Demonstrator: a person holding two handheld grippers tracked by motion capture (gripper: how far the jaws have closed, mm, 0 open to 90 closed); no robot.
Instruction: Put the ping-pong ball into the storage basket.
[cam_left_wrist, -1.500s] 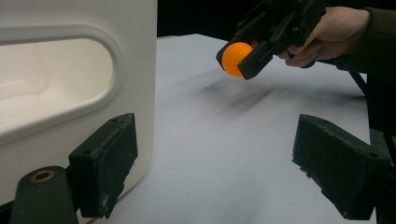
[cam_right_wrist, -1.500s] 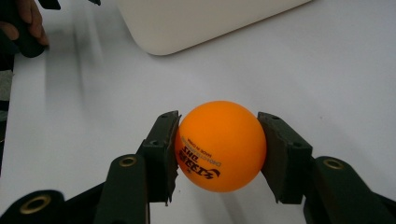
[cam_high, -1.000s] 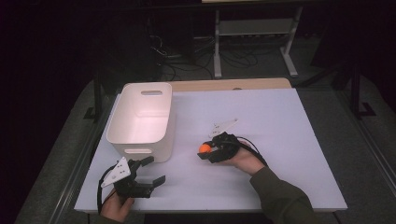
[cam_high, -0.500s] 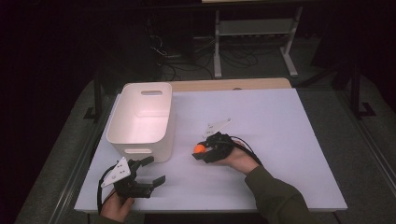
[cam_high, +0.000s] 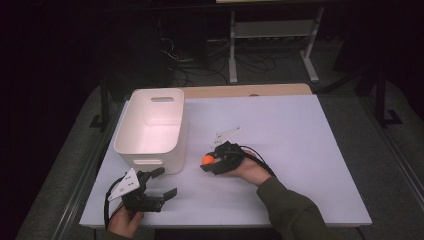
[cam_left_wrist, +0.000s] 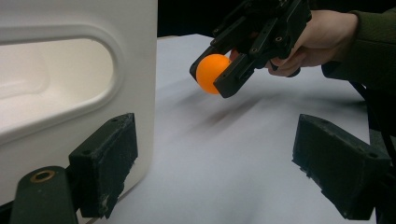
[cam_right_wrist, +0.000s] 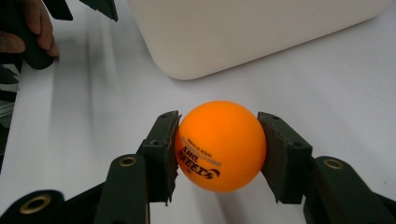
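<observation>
Sitting between right fingers (cam_right_wrist: 163, 154): orange ball (cam_right_wrist: 219, 144)

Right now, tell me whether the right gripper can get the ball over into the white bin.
Probably yes. The right gripper holds the orange ball clear of the table, beside the white bin; nothing lies between them, and the bin's top is open. It must rise over the rim.

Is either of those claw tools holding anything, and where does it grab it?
The right gripper pinches the orange ball across its middle, a pad on each side. The left gripper holds nothing.
</observation>
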